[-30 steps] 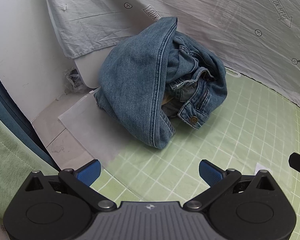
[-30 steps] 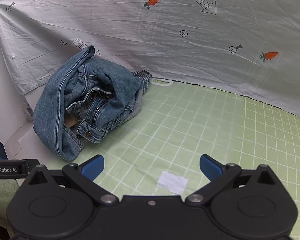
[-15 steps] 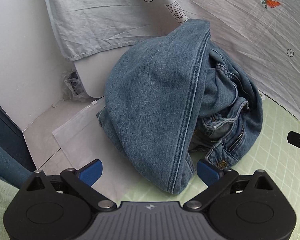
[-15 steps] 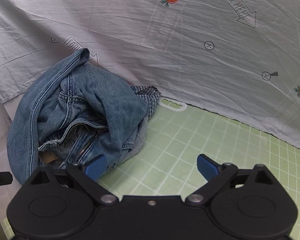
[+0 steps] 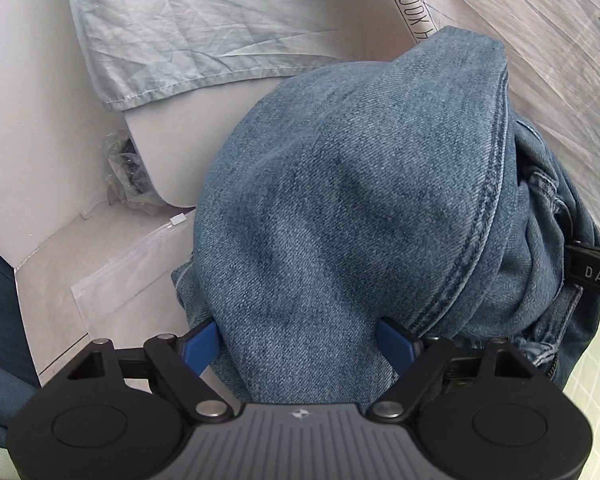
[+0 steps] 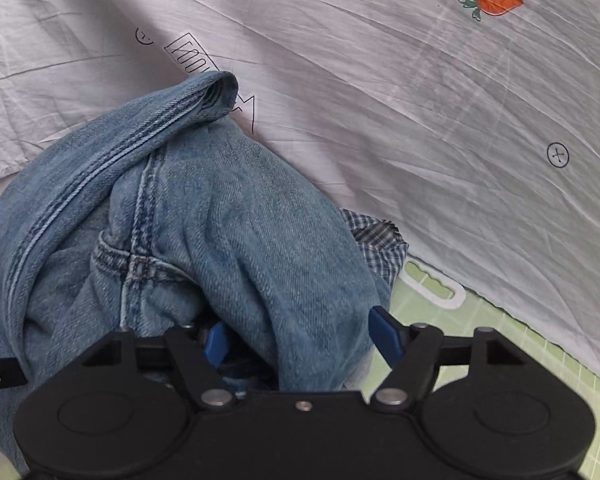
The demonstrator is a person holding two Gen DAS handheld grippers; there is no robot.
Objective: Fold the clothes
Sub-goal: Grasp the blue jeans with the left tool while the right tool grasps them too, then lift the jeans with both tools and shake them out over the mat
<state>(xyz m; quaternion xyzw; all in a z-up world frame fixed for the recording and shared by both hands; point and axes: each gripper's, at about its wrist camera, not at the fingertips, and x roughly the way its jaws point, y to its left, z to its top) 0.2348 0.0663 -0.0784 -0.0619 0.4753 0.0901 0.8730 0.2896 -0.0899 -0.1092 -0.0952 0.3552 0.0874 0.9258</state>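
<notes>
The jeans (image 5: 360,216) are heavy blue denim, matt and coarse-woven, with raised double-stitched seams. Behind them the sheet (image 6: 380,92) is thin pale cotton, creased and printed. A checked woven cloth (image 6: 376,240) peeks out beside the denim. The mat (image 6: 540,364) looks like smooth green plastic with a white grid. The left gripper (image 5: 298,344) has a matt black plastic body, ribbed grey centre and dull metal pivot pins.

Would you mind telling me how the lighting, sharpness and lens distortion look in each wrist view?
Left wrist view: soft, even light, no glare; the jeans are sharp enough to show the weave; strong fisheye bend, dark corners. Right wrist view: equally diffuse light, with shadow only under the denim folds between the right gripper's fingers; the sheet and its carrot print stay crisp, its hem curved by the lens.
</notes>
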